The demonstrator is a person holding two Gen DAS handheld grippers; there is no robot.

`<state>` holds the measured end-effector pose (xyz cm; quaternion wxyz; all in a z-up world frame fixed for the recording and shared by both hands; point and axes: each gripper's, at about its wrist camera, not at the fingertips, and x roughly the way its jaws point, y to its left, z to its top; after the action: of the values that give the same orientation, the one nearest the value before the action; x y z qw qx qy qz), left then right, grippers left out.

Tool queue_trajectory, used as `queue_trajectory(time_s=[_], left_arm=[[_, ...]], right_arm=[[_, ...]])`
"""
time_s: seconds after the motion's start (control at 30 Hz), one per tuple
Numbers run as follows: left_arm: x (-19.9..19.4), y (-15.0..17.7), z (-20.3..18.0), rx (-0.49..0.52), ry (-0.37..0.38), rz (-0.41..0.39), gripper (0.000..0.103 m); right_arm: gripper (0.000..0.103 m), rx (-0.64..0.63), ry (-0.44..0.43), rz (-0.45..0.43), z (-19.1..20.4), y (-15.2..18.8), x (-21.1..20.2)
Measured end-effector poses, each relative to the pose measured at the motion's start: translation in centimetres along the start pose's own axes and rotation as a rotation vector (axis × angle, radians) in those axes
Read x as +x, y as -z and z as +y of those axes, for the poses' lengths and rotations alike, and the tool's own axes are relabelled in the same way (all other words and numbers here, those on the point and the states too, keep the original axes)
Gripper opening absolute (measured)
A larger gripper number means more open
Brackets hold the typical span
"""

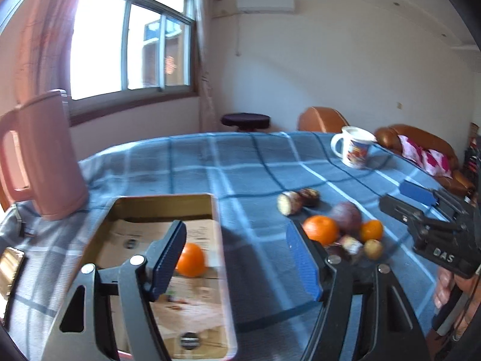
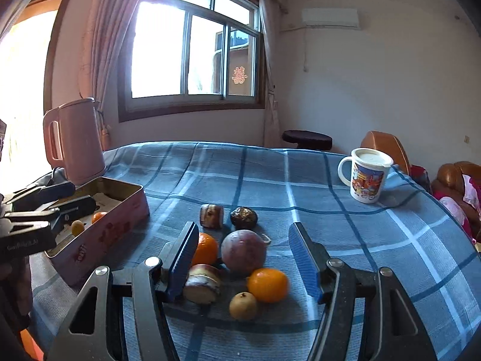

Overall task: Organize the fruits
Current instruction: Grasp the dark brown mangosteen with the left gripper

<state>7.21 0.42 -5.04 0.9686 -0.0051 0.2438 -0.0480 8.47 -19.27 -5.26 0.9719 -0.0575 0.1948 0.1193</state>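
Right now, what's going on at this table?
A person with a gripper in each hand is sorting fruit into a tin box. An orange and a small yellow fruit already lie inside. The left gripper is open over the box; the right gripper is open over the loose pile on the tablecloth, holding nothing.

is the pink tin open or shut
Open: the pink tin has no lid on, and an orange and a small yellow fruit lie inside.

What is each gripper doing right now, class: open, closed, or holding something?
Left gripper: open, holding nothing, above the tin box.
Right gripper: open, holding nothing, over the fruit pile.
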Motion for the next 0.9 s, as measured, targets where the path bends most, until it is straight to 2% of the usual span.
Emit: queue_trajectory(time_s=[0.23,0.53,0.6,0.63,0.67,0.73,0.83,0.9], left_arm=[[3.1,0.2,-4.4,0.039,0.126,0.120,0.071],[6.0,1.1,-7.9,0.138,0.193,0.285,0.070],[6.8,1.3,-7.8,0.124,0.223,0.330,0.066],[6.8,1.4,-7.7,0.117,0.241,0.339,0.055],[6.9,1.4,-7.6,0.110,0.262,0.344,0.048],[6.6,1.4,-7.4,0.101,0.264,0.336,0.045],[5.4,1.2,-6.5,0.065,0.277,0.276,0.045],[4.5,1.0,-6.0,0.064,0.235,0.221,0.045]], right_arm=[[0.064,0.019,0.005,0.020,-0.7,0.5,0.0],[0.065,0.051,-0.008,0.021,-1.4,0.7,0.1],[0.065,0.043,-0.006,0.021,-1.3,0.7,0.1],[0.065,0.039,-0.005,0.021,-1.2,0.7,0.1],[0.065,0.036,-0.006,0.020,-1.1,0.8,0.1],[0.065,0.033,-0.009,0.024,-1.0,0.7,0.1],[0.065,0.021,-0.021,0.035,-0.6,0.6,0.4],[0.065,0.002,-0.033,0.042,-0.2,0.5,0.5]])
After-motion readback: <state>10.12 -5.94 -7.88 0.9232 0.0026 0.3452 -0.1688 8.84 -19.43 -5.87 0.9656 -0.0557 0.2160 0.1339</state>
